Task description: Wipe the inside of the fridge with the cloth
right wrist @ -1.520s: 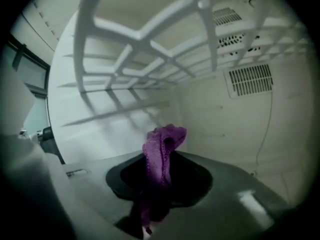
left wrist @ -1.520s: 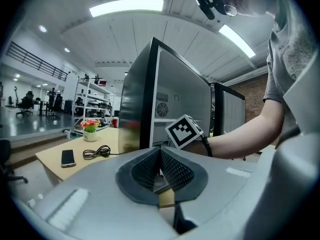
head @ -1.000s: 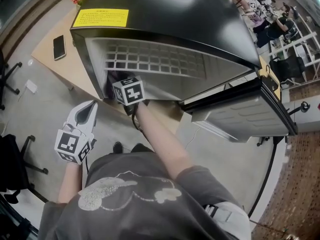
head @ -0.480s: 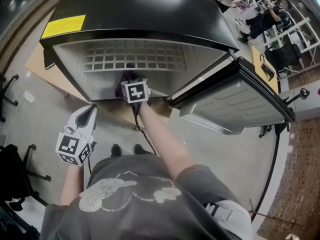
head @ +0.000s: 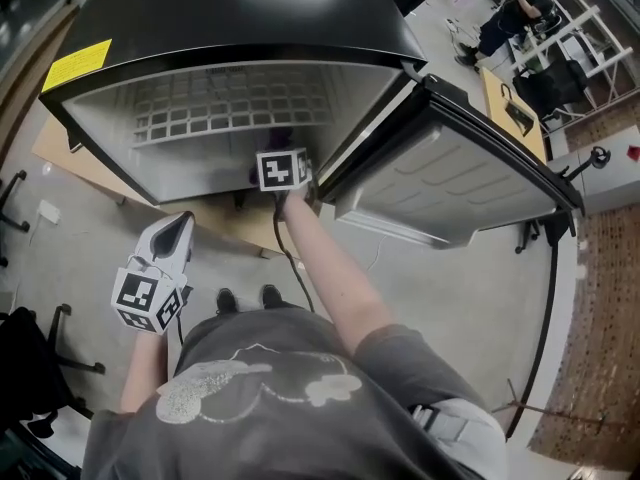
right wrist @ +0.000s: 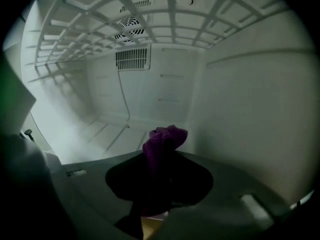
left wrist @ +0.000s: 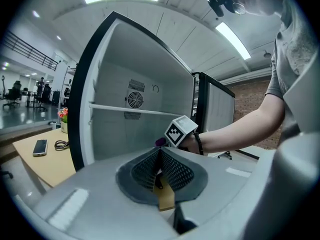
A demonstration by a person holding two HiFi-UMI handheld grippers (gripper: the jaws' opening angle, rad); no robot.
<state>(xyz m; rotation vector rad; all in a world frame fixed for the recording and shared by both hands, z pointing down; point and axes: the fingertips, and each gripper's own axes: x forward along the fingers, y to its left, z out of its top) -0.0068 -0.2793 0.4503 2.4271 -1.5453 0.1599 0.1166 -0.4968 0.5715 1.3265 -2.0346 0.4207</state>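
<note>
The black fridge (head: 250, 18) stands open, its white inside (right wrist: 150, 84) empty apart from a wire shelf (head: 220, 113). My right gripper (right wrist: 161, 156) reaches into the lower compartment near the right wall, shut on a bunched purple cloth (right wrist: 164, 140). In the head view its marker cube (head: 282, 169) sits at the fridge mouth, with a bit of the purple cloth (head: 283, 138) showing beyond it. My left gripper (head: 170, 236) hangs outside, below the fridge, shut and empty. From the left gripper view (left wrist: 159, 160) the right marker cube (left wrist: 181, 131) is seen at the fridge opening.
The fridge door (head: 450, 183) swings open to the right. A wooden table (left wrist: 45, 164) with a phone (left wrist: 39, 147) stands left of the fridge. Office chairs (head: 30, 358) sit at the left, and people work at desks (head: 510, 18) far right.
My right gripper has moved rightward along the fridge's lower compartment with the cloth, toward the hinge side. The left gripper has stayed put.
</note>
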